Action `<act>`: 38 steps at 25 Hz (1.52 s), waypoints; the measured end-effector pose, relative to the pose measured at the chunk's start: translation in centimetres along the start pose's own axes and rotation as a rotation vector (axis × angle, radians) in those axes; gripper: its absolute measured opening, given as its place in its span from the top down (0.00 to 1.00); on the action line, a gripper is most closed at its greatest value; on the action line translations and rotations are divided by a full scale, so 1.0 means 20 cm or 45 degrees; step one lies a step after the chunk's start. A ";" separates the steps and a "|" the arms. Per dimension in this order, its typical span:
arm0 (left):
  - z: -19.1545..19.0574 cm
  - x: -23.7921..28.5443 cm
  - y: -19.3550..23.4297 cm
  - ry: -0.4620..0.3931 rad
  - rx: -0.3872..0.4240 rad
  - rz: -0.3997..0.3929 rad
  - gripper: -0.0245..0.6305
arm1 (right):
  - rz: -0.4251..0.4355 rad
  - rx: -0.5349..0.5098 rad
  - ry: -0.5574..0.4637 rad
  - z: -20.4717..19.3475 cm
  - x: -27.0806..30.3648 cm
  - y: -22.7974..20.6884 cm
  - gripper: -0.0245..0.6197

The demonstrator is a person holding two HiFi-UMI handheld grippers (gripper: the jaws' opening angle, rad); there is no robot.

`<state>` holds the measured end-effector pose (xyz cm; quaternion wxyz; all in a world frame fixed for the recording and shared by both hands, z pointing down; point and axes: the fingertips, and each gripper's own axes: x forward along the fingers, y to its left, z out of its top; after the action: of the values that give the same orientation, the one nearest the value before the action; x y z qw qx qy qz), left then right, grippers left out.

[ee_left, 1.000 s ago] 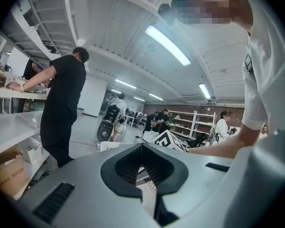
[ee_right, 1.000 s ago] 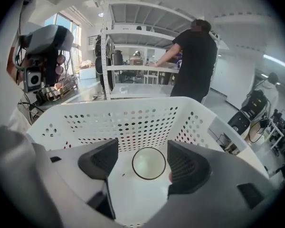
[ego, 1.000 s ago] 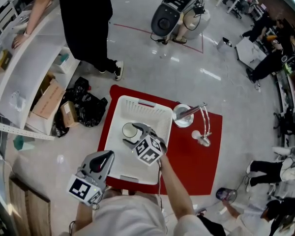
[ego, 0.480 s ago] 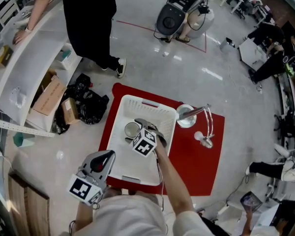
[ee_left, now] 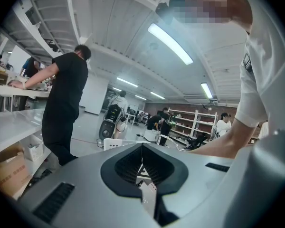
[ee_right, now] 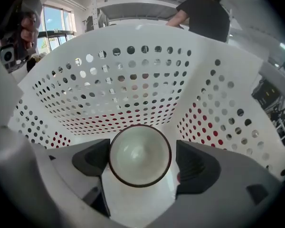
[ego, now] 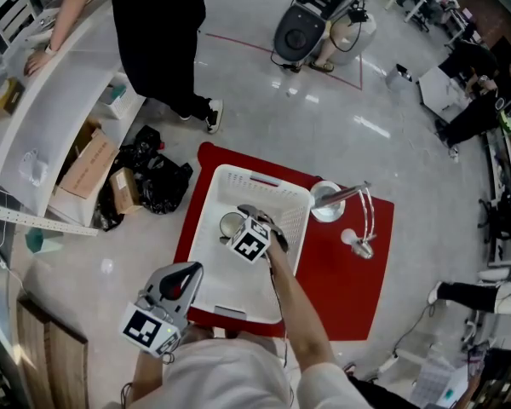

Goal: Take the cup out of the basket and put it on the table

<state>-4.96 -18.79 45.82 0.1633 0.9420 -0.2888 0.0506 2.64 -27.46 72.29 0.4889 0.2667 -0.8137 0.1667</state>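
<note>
A pale cup [ego: 229, 222] with a dark rim [ee_right: 140, 155] stands upright on the floor of the white perforated basket [ego: 264, 186]. My right gripper [ego: 238, 227] reaches down into the basket, one jaw on each side of the cup. Its jaws are opening, and a gap shows between the cup and the right pad [ee_right: 195, 164]. The basket [ee_right: 133, 80] rests on a red-covered table [ego: 341, 288]. My left gripper [ego: 186, 271] hangs near the table's front left, outside the basket. In the left gripper view its jaws [ee_left: 142, 161] are shut on nothing.
A white bowl [ego: 326, 204] and a metal gooseneck stand [ego: 360, 224] sit on the red cover right of the basket. A person in black [ego: 157, 32] stands at a white shelf unit [ego: 34, 118]. Cardboard boxes [ego: 89, 164] and black bags [ego: 157, 181] lie on the floor left.
My right gripper has moved forward and deeper into the basket, and its jaws have spread around the cup. The left gripper has stayed where it was.
</note>
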 end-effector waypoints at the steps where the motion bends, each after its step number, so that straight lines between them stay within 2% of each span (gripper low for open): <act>1: 0.00 0.00 0.00 0.000 -0.001 0.001 0.95 | 0.011 0.005 0.000 0.00 0.01 0.00 0.32; 4: 0.00 0.00 0.01 0.004 -0.003 0.006 0.95 | 0.036 0.026 0.009 0.01 0.02 0.01 0.32; 12: -0.02 0.00 0.02 0.010 -0.006 0.007 0.95 | 0.146 0.188 0.027 -0.05 0.08 0.06 0.32; 27: -0.03 -0.01 0.02 0.020 -0.004 0.013 0.95 | 0.172 0.179 0.113 -0.09 0.04 0.10 0.33; 38: -0.03 0.01 0.00 0.022 0.005 -0.002 0.95 | 0.185 0.220 0.032 0.01 -0.09 0.15 0.33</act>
<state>-4.77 -18.71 46.42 0.1638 0.9422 -0.2863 0.0592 1.41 -24.65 70.60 0.4610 0.2459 -0.8072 0.2746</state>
